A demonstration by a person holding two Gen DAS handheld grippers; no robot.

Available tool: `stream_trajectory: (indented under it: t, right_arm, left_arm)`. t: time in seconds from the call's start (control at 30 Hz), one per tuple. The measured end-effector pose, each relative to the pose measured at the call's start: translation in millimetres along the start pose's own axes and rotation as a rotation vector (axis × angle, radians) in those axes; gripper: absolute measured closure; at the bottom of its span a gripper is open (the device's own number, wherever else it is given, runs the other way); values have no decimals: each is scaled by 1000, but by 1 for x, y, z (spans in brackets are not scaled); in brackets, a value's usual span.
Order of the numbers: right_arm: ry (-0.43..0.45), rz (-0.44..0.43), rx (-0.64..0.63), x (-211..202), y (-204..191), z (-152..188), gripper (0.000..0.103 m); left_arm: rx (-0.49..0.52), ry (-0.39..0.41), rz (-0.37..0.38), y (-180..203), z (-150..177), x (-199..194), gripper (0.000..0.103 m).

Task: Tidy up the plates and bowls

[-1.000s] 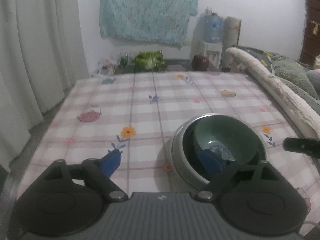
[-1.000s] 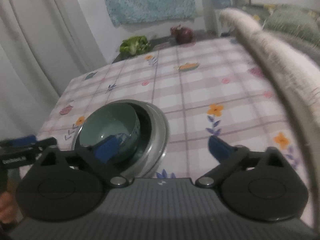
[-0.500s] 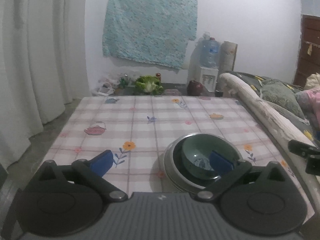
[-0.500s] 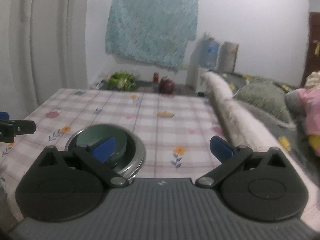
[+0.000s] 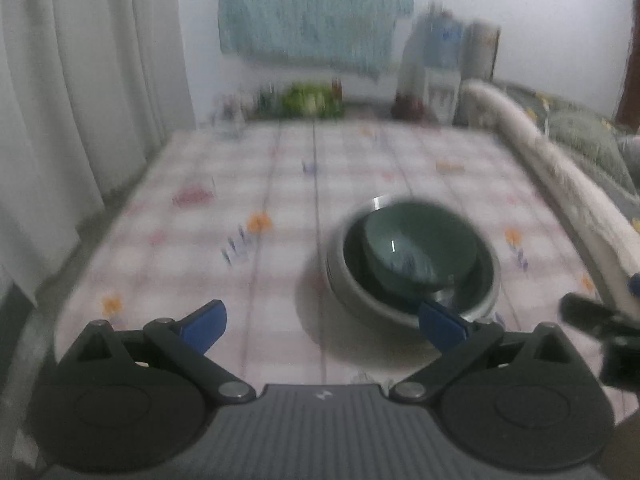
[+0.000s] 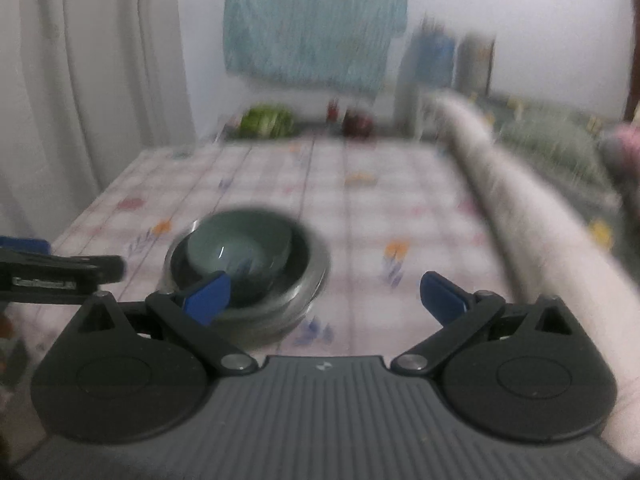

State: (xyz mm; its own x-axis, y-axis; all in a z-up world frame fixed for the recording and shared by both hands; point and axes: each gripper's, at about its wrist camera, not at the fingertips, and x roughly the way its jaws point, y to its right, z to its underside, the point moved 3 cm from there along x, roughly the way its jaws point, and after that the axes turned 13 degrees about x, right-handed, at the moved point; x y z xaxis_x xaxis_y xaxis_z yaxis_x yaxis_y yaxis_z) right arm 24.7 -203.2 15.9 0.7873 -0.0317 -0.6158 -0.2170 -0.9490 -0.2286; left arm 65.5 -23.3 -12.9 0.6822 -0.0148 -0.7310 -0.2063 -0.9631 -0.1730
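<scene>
Both views motion-blurred. Green bowl sits nested inside a metal bowl, tilted toward its left wall; stack is on the worktop, which carries a pink checked floral cloth. In the left wrist view the stack is at about 2 o'clock from frame centre, with the right blue pad overlapping its near rim. Left gripper: jaws released, spread wide, only cloth between them. Right gripper: jaws released too, nothing gripped; in its view the stack is at 9 o'clock, partly behind the left pad. White curtain at 10 o'clock, teal cloth on the wall at 12, rolled bedding at 3.
</scene>
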Motion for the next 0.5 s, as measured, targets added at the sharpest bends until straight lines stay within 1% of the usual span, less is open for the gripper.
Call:
stream_trajectory:
  t: [0.03,0.13,0.33,0.5]
  right_arm:
    - [-51,16,9,8,1,3,1]
    - [-113,57,21,23,2,9,1]
    - [-186,77,83,42,2,14,1]
    - [-217,76,81,52,-3,16,1]
  left_arm:
    - [-3,-20,5,0,3,4,0]
    - [6,-73,-10,1,10,14,0]
    - [7,-120,-18,-1,11,25,0]
    - [9,-138,-21,-2,9,30,0]
